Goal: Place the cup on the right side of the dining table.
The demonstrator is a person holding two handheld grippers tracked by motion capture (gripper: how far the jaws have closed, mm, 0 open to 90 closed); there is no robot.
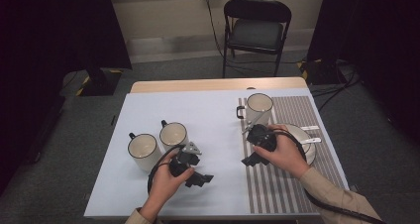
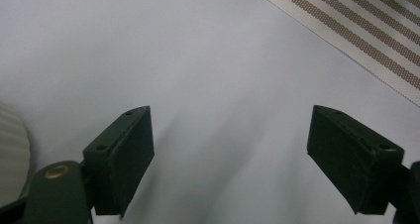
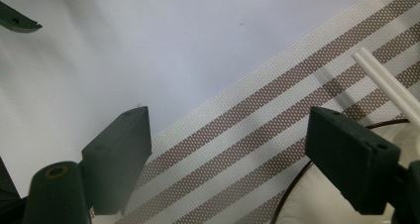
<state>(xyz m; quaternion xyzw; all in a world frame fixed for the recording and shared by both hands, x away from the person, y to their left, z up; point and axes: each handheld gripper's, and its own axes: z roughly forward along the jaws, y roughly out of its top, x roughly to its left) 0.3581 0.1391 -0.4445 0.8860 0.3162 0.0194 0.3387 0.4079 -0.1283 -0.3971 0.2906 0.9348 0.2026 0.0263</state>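
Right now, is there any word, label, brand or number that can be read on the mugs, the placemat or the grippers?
None can be read: the three mugs, the striped placemat, the plate and both grippers show no legible text.

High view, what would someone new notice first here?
Probably the two hands at the near edge, each holding a black tool: the left tool over the pale cloth, the right tool over the striped mat, both open. Next, three white mugs: two side by side by the left hand, one at the mat's far end. A white plate sits under the right hand.
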